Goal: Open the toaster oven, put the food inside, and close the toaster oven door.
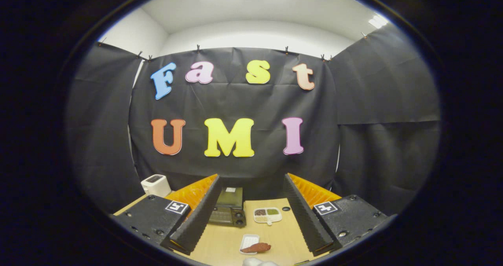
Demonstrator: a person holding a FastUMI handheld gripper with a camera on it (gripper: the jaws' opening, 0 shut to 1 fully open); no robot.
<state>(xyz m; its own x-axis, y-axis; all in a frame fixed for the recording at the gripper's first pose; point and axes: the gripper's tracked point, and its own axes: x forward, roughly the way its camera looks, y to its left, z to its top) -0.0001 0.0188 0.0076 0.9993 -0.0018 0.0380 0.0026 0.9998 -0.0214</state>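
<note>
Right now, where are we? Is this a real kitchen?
Probably not a real kitchen: it looks like a recording booth set up as one. Black cloth walls hang around a wooden table holding a toaster oven. The gripper is open above it.

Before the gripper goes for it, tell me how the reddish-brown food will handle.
The food lies flat and long, half on a small white tray, so it probably won't roll. It looks thin, so it may bend or sag. The tray looks light and could slide. The gripper is open, well short of it.
</note>
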